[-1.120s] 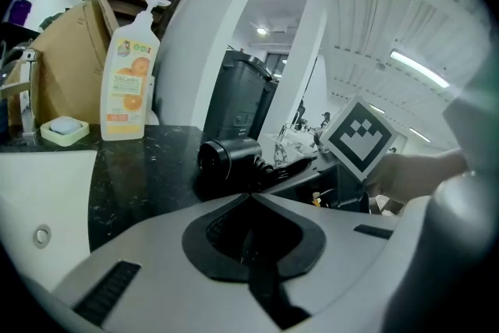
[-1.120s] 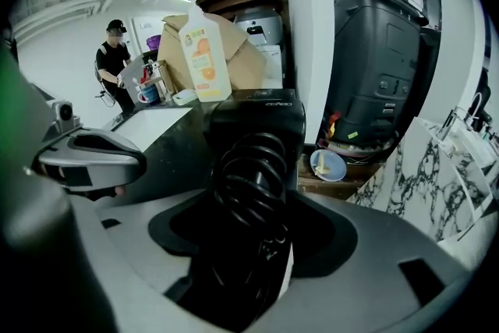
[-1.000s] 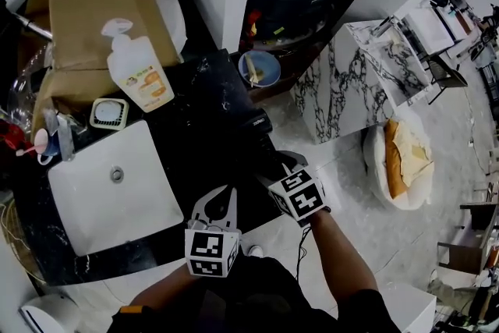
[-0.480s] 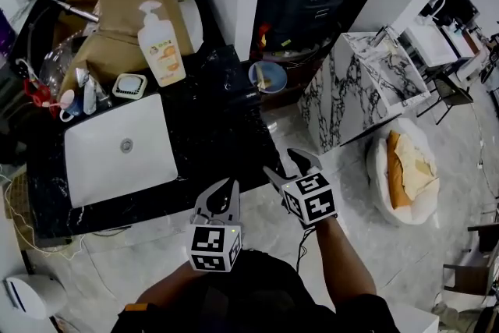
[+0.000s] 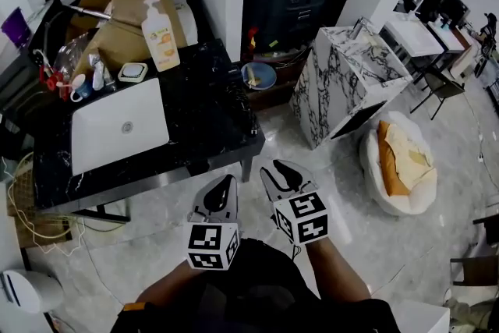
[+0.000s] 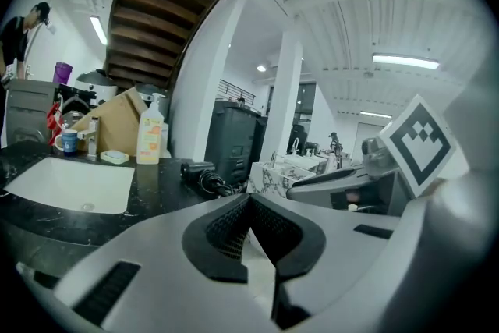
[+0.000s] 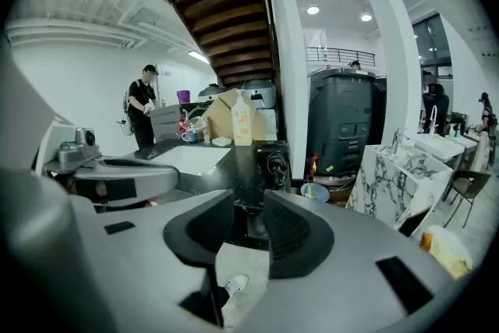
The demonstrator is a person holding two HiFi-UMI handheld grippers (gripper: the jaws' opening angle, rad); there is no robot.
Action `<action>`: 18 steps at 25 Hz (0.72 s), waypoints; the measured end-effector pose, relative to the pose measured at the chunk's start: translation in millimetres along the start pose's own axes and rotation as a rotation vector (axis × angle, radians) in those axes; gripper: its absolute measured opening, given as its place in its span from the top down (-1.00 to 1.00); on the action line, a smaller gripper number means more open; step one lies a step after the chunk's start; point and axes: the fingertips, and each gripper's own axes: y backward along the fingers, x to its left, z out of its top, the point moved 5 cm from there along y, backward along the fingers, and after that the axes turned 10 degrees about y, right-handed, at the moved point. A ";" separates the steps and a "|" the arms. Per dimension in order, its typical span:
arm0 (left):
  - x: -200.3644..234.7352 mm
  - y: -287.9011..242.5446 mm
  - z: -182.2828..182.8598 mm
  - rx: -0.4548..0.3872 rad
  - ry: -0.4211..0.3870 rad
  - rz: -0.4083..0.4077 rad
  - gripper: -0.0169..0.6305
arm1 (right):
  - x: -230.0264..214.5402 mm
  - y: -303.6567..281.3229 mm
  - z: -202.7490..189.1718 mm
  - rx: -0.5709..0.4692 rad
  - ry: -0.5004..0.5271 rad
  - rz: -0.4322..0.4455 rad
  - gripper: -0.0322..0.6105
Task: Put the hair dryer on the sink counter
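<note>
The black hair dryer [image 5: 234, 75] lies with its coiled cord at the right end of the black sink counter [image 5: 210, 129], beside the white basin [image 5: 117, 132]. It also shows in the left gripper view [image 6: 199, 176] and the right gripper view [image 7: 273, 161]. Both grippers hang over the floor in front of the counter, apart from the dryer. My left gripper [image 5: 221, 189] [image 6: 249, 203] is shut and empty. My right gripper [image 5: 279, 172] [image 7: 248, 208] has a gap between its jaws, which are closing with nothing between them.
A soap bottle [image 5: 160, 33], a brown paper bag [image 5: 117, 0] and cups [image 5: 78, 86] stand behind the basin. A blue bowl [image 5: 258, 76], a marble block [image 5: 343, 82] and a cushion bed [image 5: 401, 164] sit on the floor at right. A person [image 7: 143, 115] stands far off.
The view has drawn back from the counter and both grippers now hang over the floor rather than over its edge. The right jaws have narrowed.
</note>
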 end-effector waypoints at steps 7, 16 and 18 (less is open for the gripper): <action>-15.7 43.6 2.2 -0.012 -0.053 -0.029 0.93 | 30.4 54.4 -14.4 -0.055 -0.106 -0.072 0.75; 14.9 85.0 11.4 0.002 -0.081 -0.080 0.93 | 84.9 66.6 11.8 -0.092 -0.175 -0.152 0.81; 28.5 94.4 10.2 0.007 -0.074 -0.077 0.93 | 98.6 65.4 15.8 -0.097 -0.184 -0.164 0.81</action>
